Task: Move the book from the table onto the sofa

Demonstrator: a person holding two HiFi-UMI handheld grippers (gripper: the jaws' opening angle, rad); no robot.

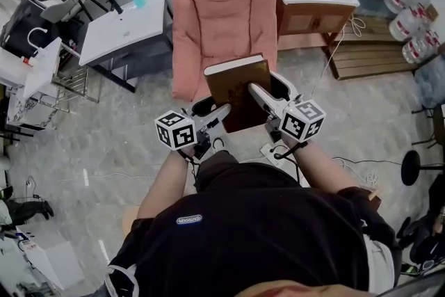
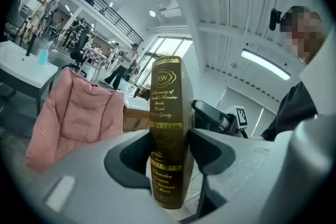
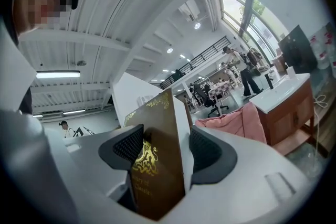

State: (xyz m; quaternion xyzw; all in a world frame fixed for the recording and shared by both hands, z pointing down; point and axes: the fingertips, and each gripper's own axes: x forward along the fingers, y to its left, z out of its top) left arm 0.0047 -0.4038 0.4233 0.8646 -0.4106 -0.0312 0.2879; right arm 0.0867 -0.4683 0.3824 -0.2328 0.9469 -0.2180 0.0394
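You hold the brown book (image 1: 236, 80) clamped in both your left hand-held gripper (image 1: 224, 110) and right hand-held gripper (image 1: 254, 90), raised at the pink sofa's (image 1: 222, 17) near edge.

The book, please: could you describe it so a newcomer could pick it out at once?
Find the pink sofa mid-floor. In front of it, a brown, gold-lettered book is clamped by the left tongs and the right tongs. It alone is held up.
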